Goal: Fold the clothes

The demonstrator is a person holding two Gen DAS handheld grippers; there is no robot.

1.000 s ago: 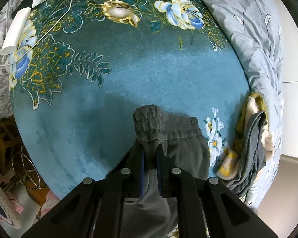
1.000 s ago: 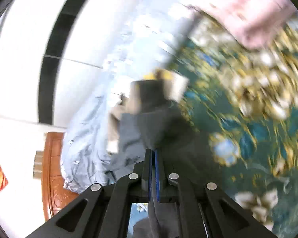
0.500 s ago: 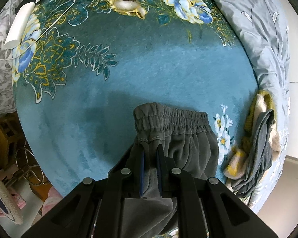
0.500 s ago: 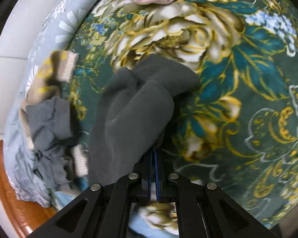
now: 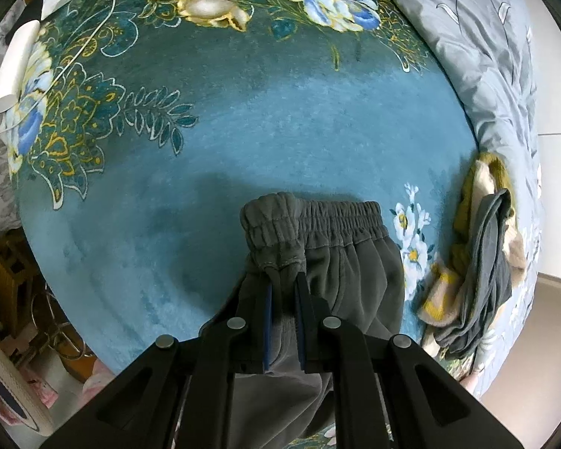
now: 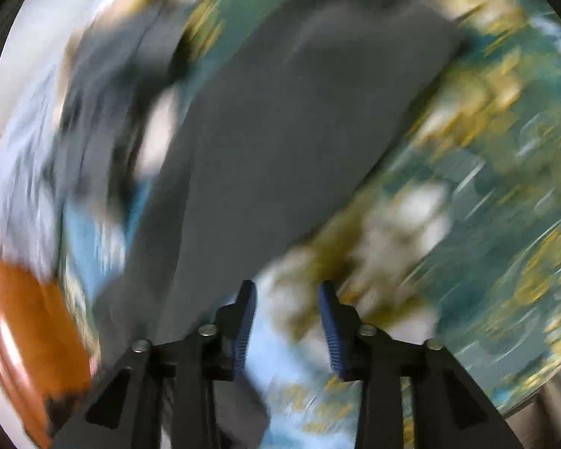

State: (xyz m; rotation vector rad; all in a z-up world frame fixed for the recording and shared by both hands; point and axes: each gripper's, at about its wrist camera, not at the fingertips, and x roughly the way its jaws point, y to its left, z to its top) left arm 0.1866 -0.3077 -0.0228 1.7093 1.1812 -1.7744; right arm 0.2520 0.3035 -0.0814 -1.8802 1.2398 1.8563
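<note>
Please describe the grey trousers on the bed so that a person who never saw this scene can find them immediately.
Look at the blue flowered blanket covering the bed. Near its front edge lie the grey trousers, pinched by the left gripper. Unlike the crumpled yellow-and-grey clothes pile at the right edge, they show a gathered elastic waistband.

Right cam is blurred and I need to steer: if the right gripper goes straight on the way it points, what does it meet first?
Probably the floral blanket: the open right gripper frames pale blurred pattern, with the grey trousers just left of that line. Motion blur makes depth uncertain.

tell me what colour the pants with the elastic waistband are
Dark grey pants, clearest in the left wrist view.
</note>
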